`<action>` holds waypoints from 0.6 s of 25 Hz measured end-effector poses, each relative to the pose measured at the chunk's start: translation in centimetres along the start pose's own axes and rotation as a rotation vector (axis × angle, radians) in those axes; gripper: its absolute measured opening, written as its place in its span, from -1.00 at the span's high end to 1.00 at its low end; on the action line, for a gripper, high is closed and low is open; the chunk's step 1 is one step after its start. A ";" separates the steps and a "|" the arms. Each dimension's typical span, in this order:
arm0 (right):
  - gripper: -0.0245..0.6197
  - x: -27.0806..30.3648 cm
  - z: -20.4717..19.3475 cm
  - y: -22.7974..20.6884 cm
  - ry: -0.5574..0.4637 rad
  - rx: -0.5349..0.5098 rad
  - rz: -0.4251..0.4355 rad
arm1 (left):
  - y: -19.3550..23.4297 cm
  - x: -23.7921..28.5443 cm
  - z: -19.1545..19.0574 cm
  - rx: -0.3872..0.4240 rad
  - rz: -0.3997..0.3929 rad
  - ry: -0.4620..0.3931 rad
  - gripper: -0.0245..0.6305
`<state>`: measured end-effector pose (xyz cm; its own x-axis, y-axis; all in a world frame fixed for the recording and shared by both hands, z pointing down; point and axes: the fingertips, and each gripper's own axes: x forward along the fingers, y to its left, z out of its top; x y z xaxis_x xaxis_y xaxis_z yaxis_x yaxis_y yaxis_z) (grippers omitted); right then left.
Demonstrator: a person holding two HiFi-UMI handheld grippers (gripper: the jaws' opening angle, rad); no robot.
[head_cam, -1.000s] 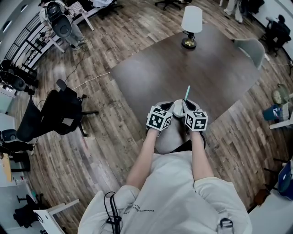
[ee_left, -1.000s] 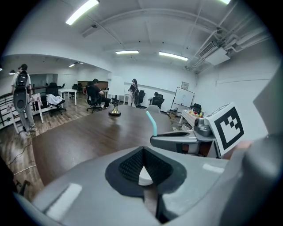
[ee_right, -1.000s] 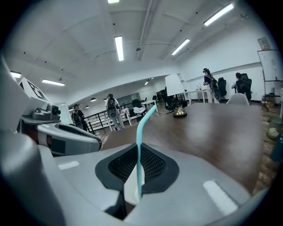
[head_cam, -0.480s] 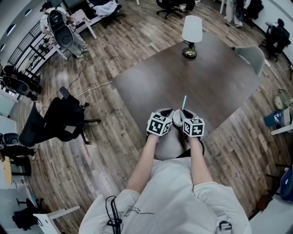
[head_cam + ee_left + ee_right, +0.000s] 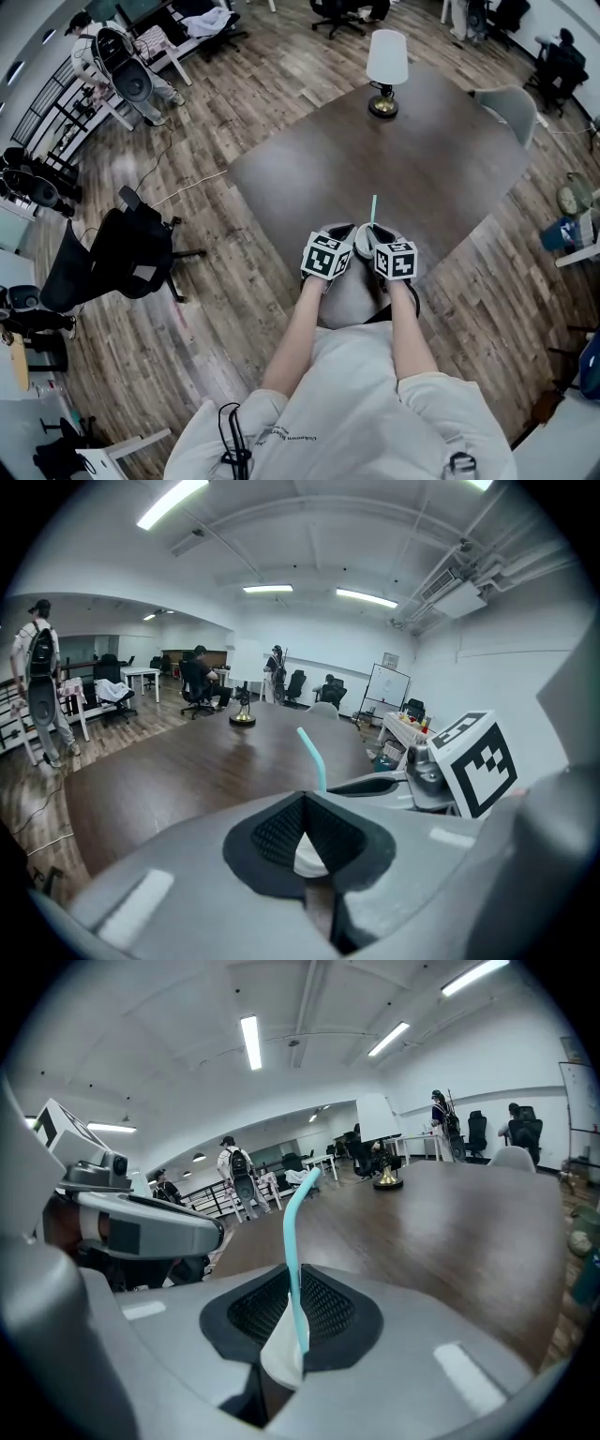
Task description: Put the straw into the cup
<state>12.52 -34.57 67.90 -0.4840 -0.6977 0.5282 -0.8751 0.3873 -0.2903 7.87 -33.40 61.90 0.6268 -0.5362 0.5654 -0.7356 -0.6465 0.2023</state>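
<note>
Your L hand-held gripper (image 5: pixel 307 841) is shut tight on the white cup (image 5: pixel 364 242), close to your body by the near edge of the dark tabletop (image 5: pixel 309 159). Your R hand-held gripper (image 5: pixel 292 1335), just beside it, pinches the blue-green straw (image 5: pixel 293 1241). The straw stands up & bends at the top. Can't tell if its low end is in the cup. Far off, a lamp (image 5: pixel 385 61) w/ a white shade stands on the tabletop.
</note>
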 end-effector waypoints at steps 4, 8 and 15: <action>0.70 -0.2 -0.5 0.2 0.004 0.008 -0.004 | -0.3 -0.2 -0.3 0.009 -0.005 0.005 0.93; 0.70 -0.7 -0.8 0.3 0.000 0.022 -0.019 | -0.5 -0.5 -0.7 0.020 -0.012 0.013 0.93; 0.68 -1.6 -1.7 0.1 -0.001 0.039 -0.045 | -1.3 -0.8 -1.5 0.027 -0.033 0.022 0.93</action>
<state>13.23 -32.43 68.38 -0.4439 -0.7147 0.5405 -0.8955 0.3314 -0.2972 7.92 -31.36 62.40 0.6447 -0.5021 0.5764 -0.7068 -0.6787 0.1995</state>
